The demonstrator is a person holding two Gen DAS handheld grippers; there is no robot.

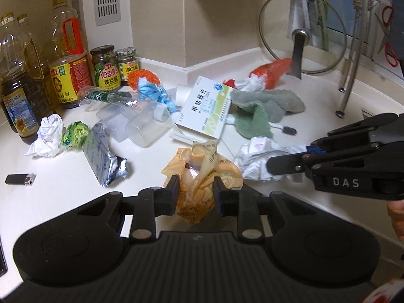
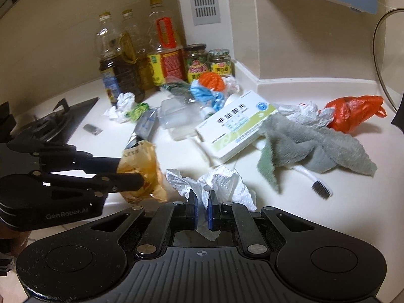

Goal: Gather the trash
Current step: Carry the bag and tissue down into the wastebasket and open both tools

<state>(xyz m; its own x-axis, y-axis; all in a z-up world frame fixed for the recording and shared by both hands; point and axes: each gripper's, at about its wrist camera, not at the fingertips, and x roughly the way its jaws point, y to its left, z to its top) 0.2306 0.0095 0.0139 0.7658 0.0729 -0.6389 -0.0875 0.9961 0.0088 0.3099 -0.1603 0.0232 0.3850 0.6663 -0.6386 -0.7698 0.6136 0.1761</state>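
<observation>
Trash is strewn over a white countertop (image 1: 156, 161). My left gripper (image 1: 195, 184) is shut on a crumpled yellow plastic wrapper (image 1: 202, 166), held just above the counter. In the right wrist view the wrapper (image 2: 144, 171) hangs from the left gripper (image 2: 131, 174) at the left. My right gripper (image 2: 202, 202) is shut on a crumpled white paper towel (image 2: 222, 184), with a fold pinched between its blue pads. The left wrist view shows the right gripper (image 1: 282, 162) at the right edge with the paper towel (image 1: 255, 156) in it.
Behind lie a white medicine box (image 1: 204, 108), a grey-green cloth (image 1: 262, 108), a toothbrush (image 2: 318, 184), an orange bag (image 2: 353, 113), a clear bottle (image 1: 149, 128), a foil pouch (image 1: 103, 156), crumpled paper (image 1: 49, 136) and a lighter (image 1: 20, 178). Oil bottles (image 1: 68, 58) and jars (image 1: 104, 68) line the wall. A stove (image 2: 55, 123) sits left.
</observation>
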